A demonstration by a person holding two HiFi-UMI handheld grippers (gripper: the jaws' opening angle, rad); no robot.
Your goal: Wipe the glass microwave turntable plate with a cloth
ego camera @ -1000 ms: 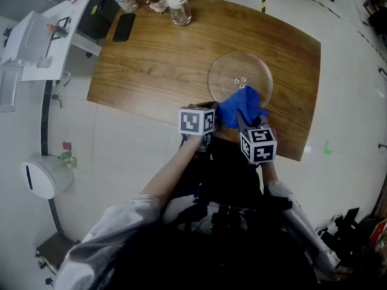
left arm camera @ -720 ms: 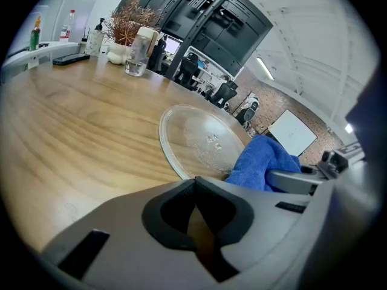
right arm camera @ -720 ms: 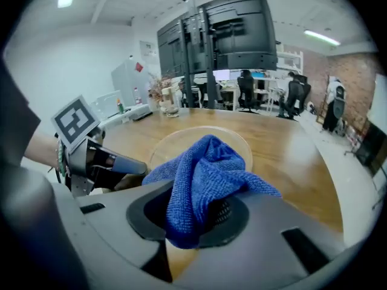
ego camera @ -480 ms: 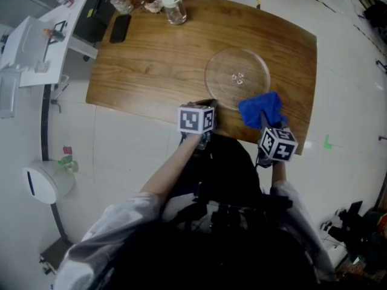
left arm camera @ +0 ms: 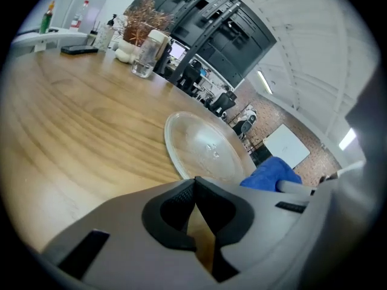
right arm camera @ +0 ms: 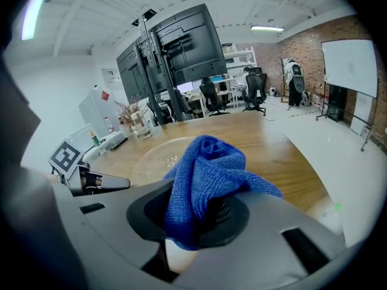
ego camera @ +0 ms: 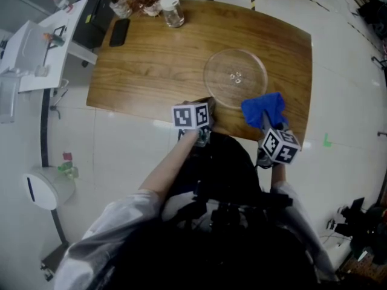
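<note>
Head view: my right fingers [right arm camera: 146, 217], clenched on the blue cloth [ego camera: 263, 109], have drawn it off the glass plate [ego camera: 236, 77], which sits mid-counter [ego camera: 151, 59]; left fingers [left arm camera: 176, 208] closed, empty. That pass looks finished.

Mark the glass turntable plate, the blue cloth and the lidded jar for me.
glass turntable plate [ego camera: 221, 77], head view, bare glass left of its centre.
blue cloth [right arm camera: 202, 168], right gripper view, the bunched middle fold.
lidded jar [ego camera: 173, 16], head view, clear body below the lid.
</note>
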